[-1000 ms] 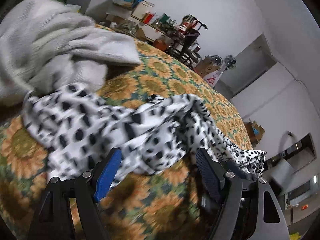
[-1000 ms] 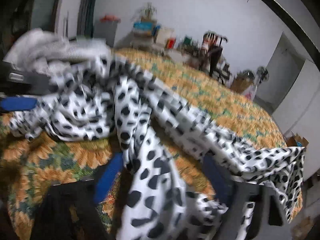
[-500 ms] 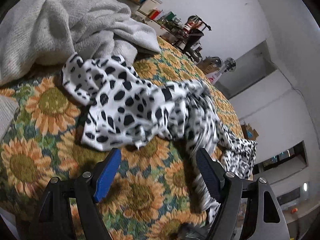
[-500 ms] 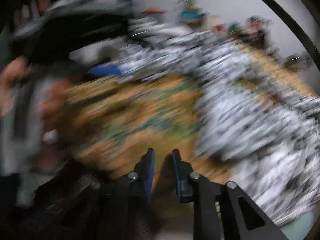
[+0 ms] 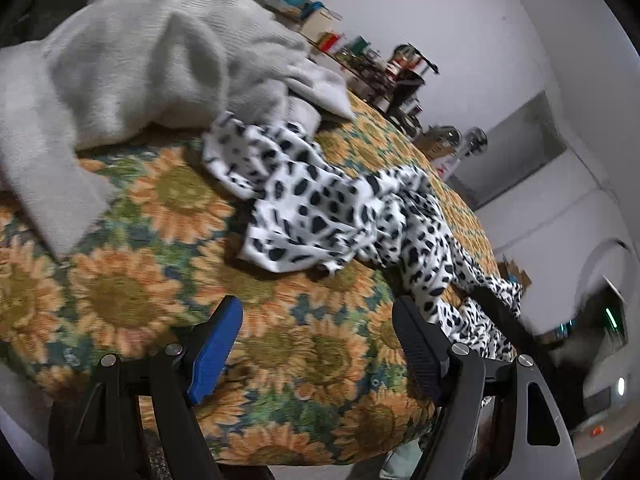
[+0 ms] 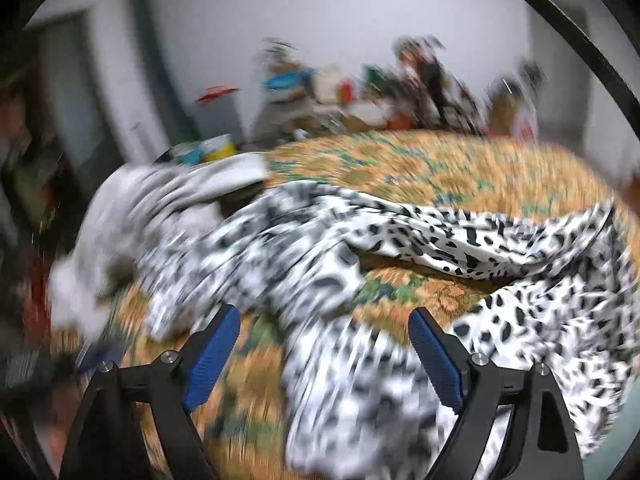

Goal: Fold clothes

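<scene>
Black-spotted white fabric, the garment point(image 5: 320, 216) lies crumpled across the tabletop point(image 5: 132, 288), which is covered by a sunflower-print cloth in orange and green. From the left wrist view it runs from a bunched end beside the grey knit clothing point(image 5: 132, 64) down toward the near right edge, where part of it hangs over the side. The grey knit pile is heaped at the far left, touching the spotted garment's upper end, with one flap reaching forward over the sunflower cloth.

The left hand-held gripper point(image 5: 316, 344) hovers over bare sunflower cloth with its jaws spread wide and nothing between them; the spotted garment's nearest fold lies just ahead of the fingers point(image 5: 216, 340), and its hanging part passes just beside the right-side finger.

The right hand-held gripper point(image 6: 324, 344) is likewise wide open and empty. Its view is heavily motion-blurred, but the spotted garment point(image 6: 460, 240) clearly fills the space ahead and below, with a fold lying between and under the blue pads point(image 6: 212, 356); whether they touch it I cannot tell.

Beyond the tabletop, against a white wall, stands a cluttered shelf point(image 5: 360, 52) of boxes and small items, and two fans point(image 5: 464, 140) sit further right. No writing or label is legible in either view.
</scene>
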